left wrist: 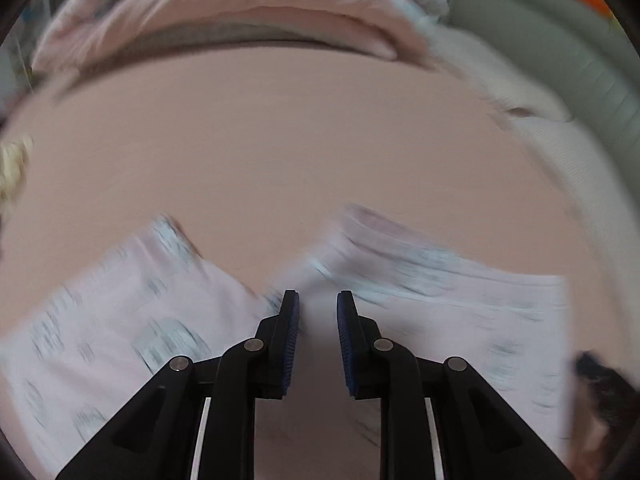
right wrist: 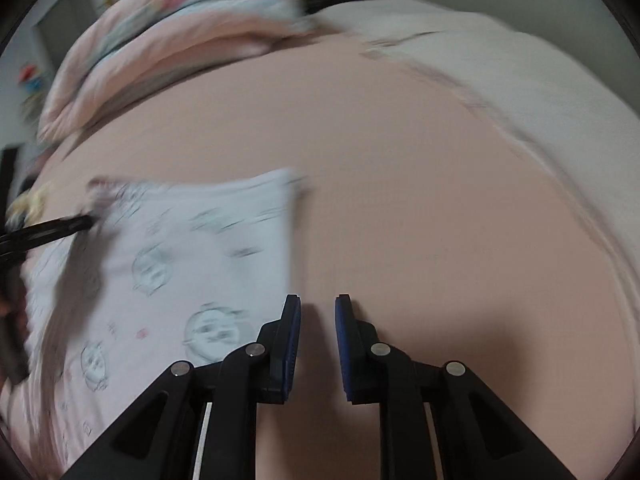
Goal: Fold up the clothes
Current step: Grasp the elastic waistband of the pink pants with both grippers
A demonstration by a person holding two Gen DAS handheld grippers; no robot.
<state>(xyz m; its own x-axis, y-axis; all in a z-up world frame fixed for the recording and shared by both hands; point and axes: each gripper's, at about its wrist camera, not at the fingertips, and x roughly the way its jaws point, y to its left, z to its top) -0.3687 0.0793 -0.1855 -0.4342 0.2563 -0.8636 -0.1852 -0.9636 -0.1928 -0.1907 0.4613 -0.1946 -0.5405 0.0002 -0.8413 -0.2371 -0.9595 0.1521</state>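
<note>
My left gripper hangs over the printed garment lying flat on the pink sheet, jaws narrowly parted, nothing between them. My right gripper is likewise narrow and empty over bare sheet, just right of the garment's edge. A quilt lies beyond.
</note>
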